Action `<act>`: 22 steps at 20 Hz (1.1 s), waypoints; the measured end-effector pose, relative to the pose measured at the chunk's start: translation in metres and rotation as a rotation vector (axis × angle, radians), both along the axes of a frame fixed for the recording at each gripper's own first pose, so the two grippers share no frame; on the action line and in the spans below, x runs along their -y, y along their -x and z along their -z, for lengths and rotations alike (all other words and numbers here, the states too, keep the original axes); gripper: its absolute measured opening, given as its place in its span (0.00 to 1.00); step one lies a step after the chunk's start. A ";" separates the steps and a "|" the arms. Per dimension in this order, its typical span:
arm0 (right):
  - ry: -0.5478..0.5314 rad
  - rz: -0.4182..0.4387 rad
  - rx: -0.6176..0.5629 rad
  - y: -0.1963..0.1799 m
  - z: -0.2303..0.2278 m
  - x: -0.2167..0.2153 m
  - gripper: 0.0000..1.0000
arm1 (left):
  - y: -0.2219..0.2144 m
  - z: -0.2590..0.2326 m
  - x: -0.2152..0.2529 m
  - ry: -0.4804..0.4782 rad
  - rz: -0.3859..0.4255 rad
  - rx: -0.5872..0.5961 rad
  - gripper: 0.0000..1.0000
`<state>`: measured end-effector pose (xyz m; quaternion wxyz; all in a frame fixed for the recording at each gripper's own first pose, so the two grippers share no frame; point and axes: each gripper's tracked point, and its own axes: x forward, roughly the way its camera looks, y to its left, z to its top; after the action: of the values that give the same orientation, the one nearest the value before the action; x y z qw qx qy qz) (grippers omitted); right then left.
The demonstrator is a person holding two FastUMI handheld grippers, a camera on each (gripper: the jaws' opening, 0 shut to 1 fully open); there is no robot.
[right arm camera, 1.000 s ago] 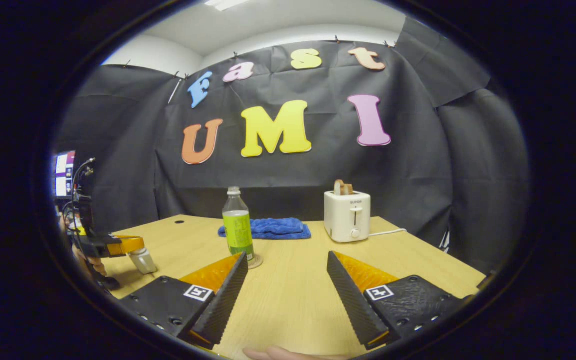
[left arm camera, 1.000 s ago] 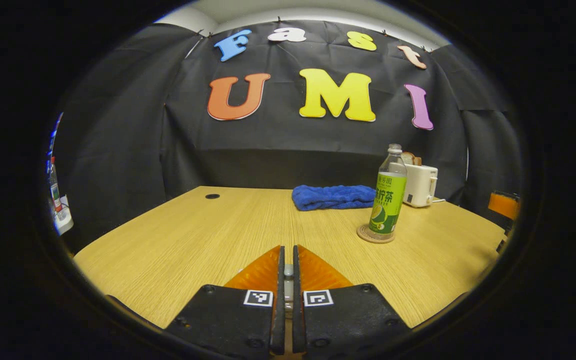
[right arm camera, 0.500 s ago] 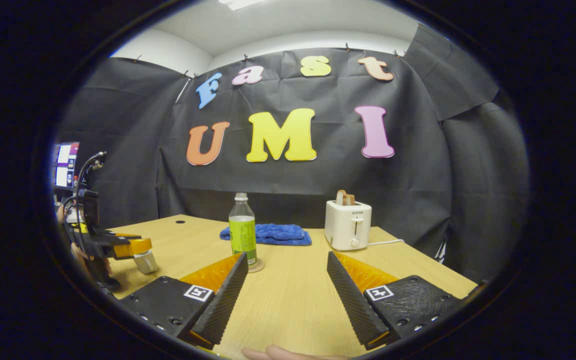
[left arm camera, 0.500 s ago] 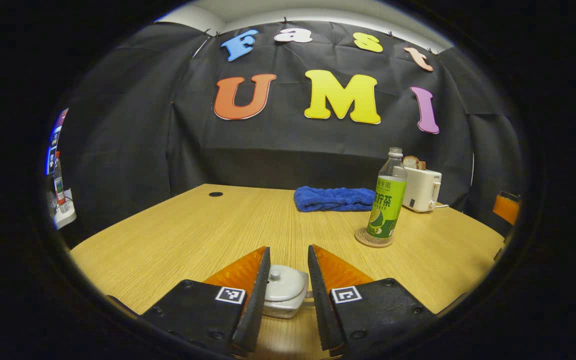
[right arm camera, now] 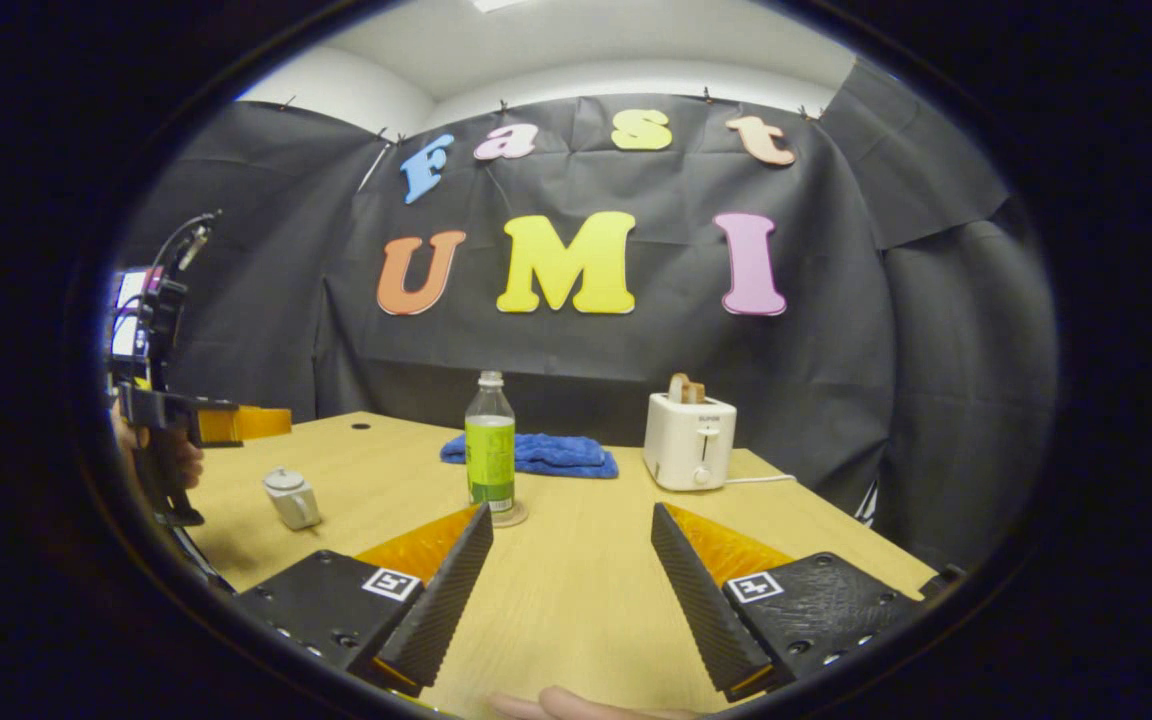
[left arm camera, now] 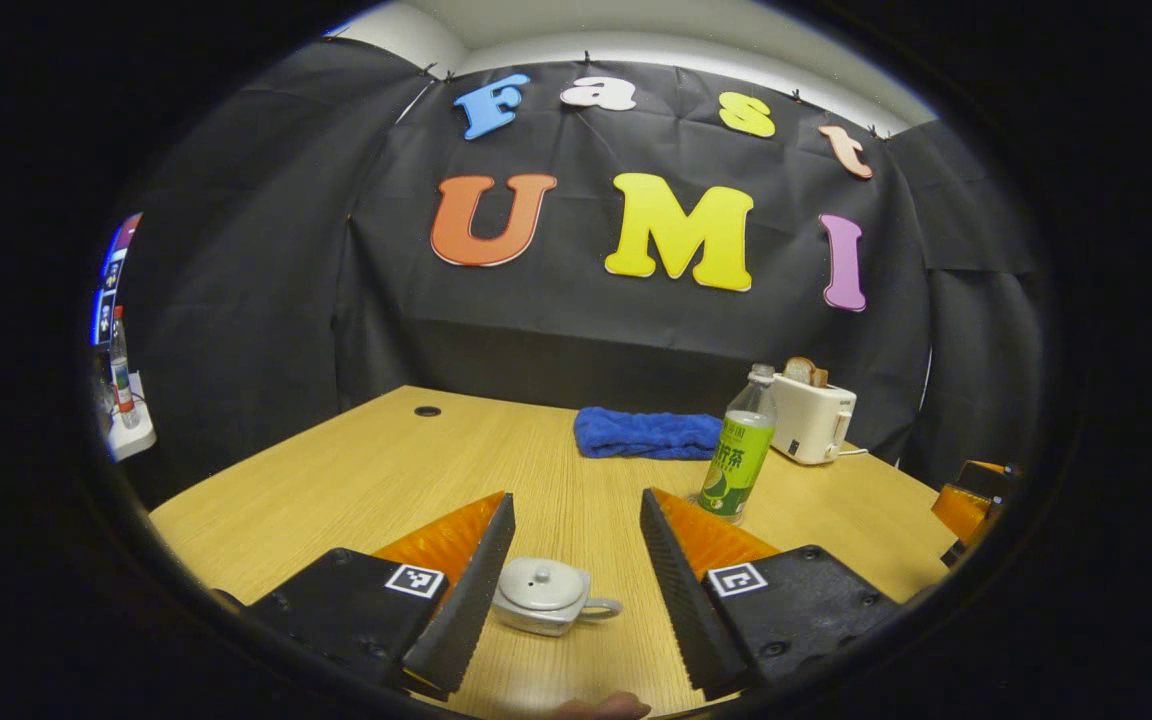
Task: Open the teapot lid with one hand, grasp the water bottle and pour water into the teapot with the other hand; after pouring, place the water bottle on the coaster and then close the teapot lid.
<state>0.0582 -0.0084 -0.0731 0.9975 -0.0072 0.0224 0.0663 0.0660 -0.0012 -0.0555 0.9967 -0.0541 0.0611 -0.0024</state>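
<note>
A small white teapot [left arm camera: 546, 597] stands on the wooden table [left arm camera: 356, 480] with its lid [left arm camera: 540, 583] on. My left gripper [left arm camera: 576, 497] hangs open above and behind it, touching nothing. In the right gripper view the teapot [right arm camera: 288, 497] sits at the left, below the left gripper [right arm camera: 256, 423]. The green-labelled water bottle [right arm camera: 489, 445] stands upright and uncapped on a round coaster [right arm camera: 510, 516]. My right gripper [right arm camera: 571, 510] is open and empty, well short of the bottle [left arm camera: 736, 460].
A blue towel [right arm camera: 531, 452] lies behind the bottle and a white toaster [right arm camera: 688, 440] with a corded plug stands to its right. A cable hole [left arm camera: 427, 411] marks the table's far left. A fingertip [right arm camera: 556, 705] shows at the bottom edge.
My left gripper was shut a second ago, then opened over the teapot and has now lifted up and back. The lidded teapot stays on the table. The right gripper barely moved.
</note>
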 end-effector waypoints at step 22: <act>0.023 0.049 0.057 0.056 -0.070 0.024 0.98 | 0.086 -0.093 0.006 -0.105 -0.010 0.191 0.95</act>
<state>0.0024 -0.0328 -0.0035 0.9989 -0.0202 -0.0053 0.0412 -0.0200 -0.0072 0.0371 0.9994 -0.0016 -0.0342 0.0005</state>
